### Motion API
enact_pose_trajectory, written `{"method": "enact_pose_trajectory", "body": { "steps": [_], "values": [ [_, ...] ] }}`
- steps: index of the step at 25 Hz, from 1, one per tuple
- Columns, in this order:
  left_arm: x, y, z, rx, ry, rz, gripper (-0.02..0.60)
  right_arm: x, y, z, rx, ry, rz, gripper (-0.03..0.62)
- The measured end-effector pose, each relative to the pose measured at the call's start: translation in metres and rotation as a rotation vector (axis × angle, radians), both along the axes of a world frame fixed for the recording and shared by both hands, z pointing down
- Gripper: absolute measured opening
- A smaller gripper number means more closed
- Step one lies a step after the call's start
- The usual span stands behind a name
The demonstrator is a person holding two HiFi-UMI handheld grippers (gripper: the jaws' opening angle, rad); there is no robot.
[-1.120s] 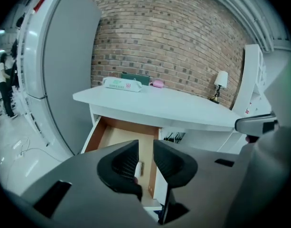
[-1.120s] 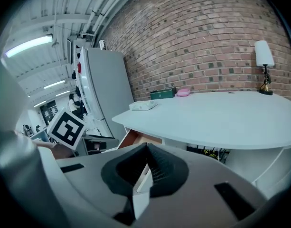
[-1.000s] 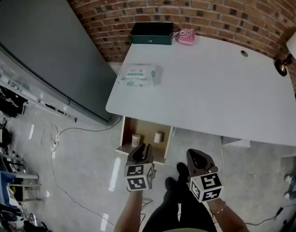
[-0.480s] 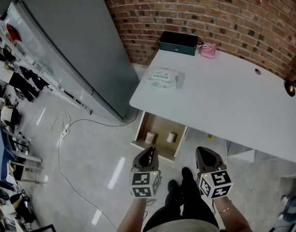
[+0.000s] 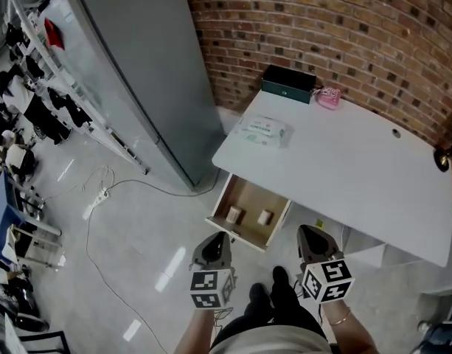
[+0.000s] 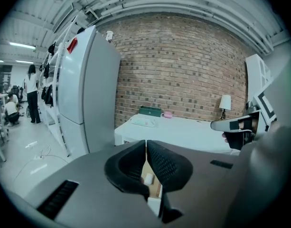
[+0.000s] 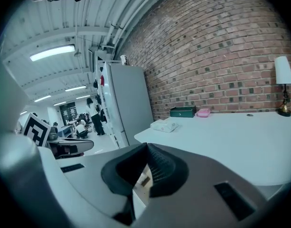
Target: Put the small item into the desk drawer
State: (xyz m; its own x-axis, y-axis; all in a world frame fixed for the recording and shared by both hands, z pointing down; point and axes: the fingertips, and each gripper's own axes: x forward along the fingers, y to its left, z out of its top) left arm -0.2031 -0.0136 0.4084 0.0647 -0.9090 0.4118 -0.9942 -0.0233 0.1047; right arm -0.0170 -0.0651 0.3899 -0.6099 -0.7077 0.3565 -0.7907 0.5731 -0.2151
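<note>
Both arms low, in front of the person's legs. Left hand-held gripper (image 5: 213,243): jaws pressed together, nothing between them. Right hand-held gripper (image 5: 308,236): jaws likewise together, empty.

Drawer (image 5: 244,192) stands pulled out from under the left front of the table (image 5: 343,168). Its long axis runs from the table edge toward the person, slanted a little to the left. It lies straight ahead, between the two grippers and apart from both, the left one somewhat nearer to its front rim.

Inside the drawer: two small items (image 5: 234,214), pale, side by side near the front and not touching each other. Too small to identify. Which of them the task means, I cannot tell.

On the table top, well apart from both grippers: pack of wipes (image 5: 264,130) near the left edge, green box (image 5: 288,85) and pink item (image 5: 329,96) at the far edge by the brick wall.

Judgement: with both grippers empty and small items already in the drawer, the placing looks done. If another item is meant, the pink one lies more on the right gripper's side, the wipes on the left's
</note>
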Motion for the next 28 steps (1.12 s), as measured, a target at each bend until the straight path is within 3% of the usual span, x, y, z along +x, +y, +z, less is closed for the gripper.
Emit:
{"method": "enact_pose_trajectory", "body": {
  "steps": [10,28],
  "values": [
    [-0.033,0.037,-0.027,0.052,0.01,-0.094,0.028,-0.021,0.006,-0.036,0.092,0.0,-0.076,0.006],
    [-0.057,0.074,-0.038,0.104,0.008,-0.119,0.029,-0.033,0.033,-0.041,0.13,0.016,-0.073,0.006]
  ]
}}
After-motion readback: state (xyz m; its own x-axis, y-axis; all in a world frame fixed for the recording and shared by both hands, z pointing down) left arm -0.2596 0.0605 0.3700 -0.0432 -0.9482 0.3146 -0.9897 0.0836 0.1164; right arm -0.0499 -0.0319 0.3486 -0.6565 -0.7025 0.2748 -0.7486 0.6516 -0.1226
